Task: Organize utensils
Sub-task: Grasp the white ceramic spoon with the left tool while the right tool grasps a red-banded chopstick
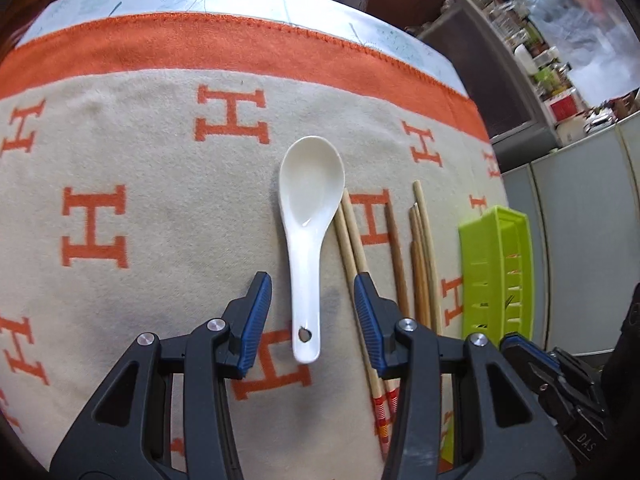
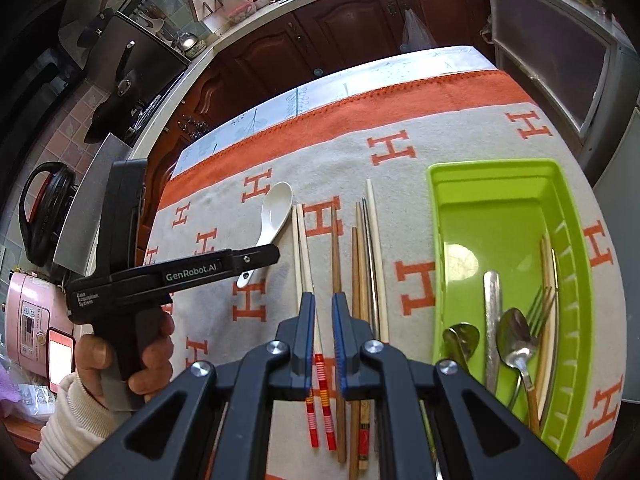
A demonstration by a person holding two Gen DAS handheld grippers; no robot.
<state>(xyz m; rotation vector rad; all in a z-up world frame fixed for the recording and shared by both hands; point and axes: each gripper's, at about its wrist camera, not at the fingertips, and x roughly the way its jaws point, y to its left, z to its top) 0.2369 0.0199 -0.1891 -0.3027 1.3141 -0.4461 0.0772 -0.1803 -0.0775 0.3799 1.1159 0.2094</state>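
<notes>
A white ceramic spoon (image 1: pixel 310 216) lies on the H-patterned blanket, handle toward me. My left gripper (image 1: pixel 313 284) is open, its blue pads on either side of the spoon's handle, not touching it. The spoon also shows in the right wrist view (image 2: pixel 272 216), with the left gripper (image 2: pixel 276 256) over its handle. Several chopsticks (image 2: pixel 360 264) lie side by side right of the spoon. My right gripper (image 2: pixel 323 300) hovers above a dark brown chopstick (image 2: pixel 337 256), jaws a narrow gap apart, holding nothing. A green tray (image 2: pixel 500 184) on the right holds metal spoons, a fork and chopsticks.
The blanket (image 1: pixel 160 184) covers the table, with an orange band at the far side. Wooden kitchen cabinets (image 2: pixel 340 36) stand beyond the table. A grey cabinet (image 2: pixel 560 64) stands at the right. A pink cooker (image 2: pixel 28 320) sits at the left.
</notes>
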